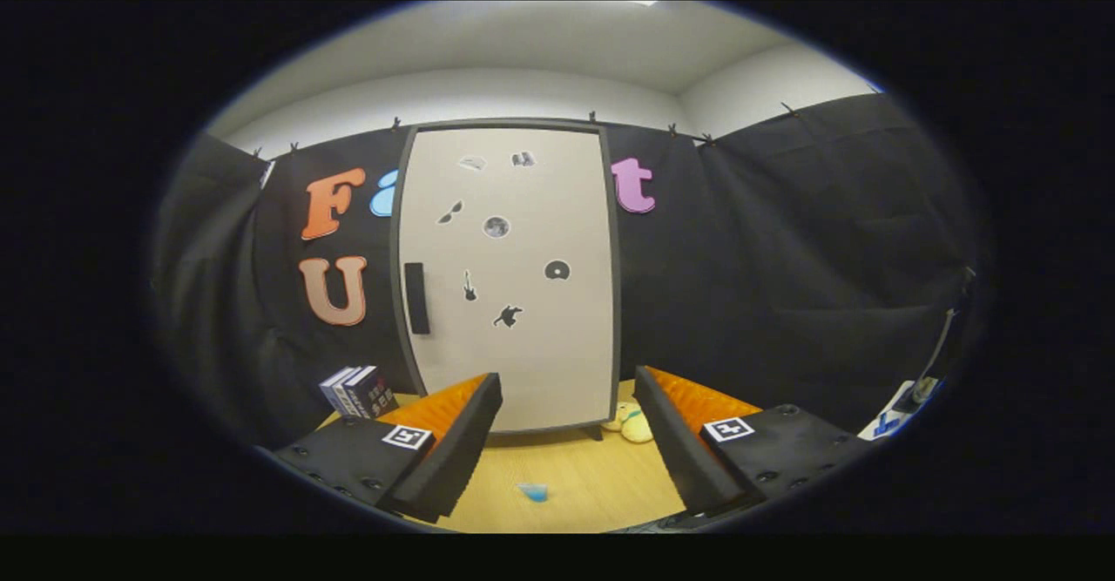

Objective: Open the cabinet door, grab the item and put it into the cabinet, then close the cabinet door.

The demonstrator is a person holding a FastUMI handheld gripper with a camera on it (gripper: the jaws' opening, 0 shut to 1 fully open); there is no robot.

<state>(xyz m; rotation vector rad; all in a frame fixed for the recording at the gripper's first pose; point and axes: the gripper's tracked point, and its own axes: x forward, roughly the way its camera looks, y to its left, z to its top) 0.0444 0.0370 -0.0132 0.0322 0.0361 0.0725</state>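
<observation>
My fingers (566, 442) spread wide, holding nothing. One cabinet (510, 276) at centre, door shut, one handle (416, 298). One yellow toy (633, 422) at its base. Books (359, 391) lower left.

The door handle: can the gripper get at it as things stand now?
Probably yes. The gripper is open with nothing between its jaws, and the handle on the shut door lies beyond the fingers with bare table between. The books stand beside the cabinet, below the handle, not in the way.

Gripper (566, 428) level, jaws wide apart.
</observation>
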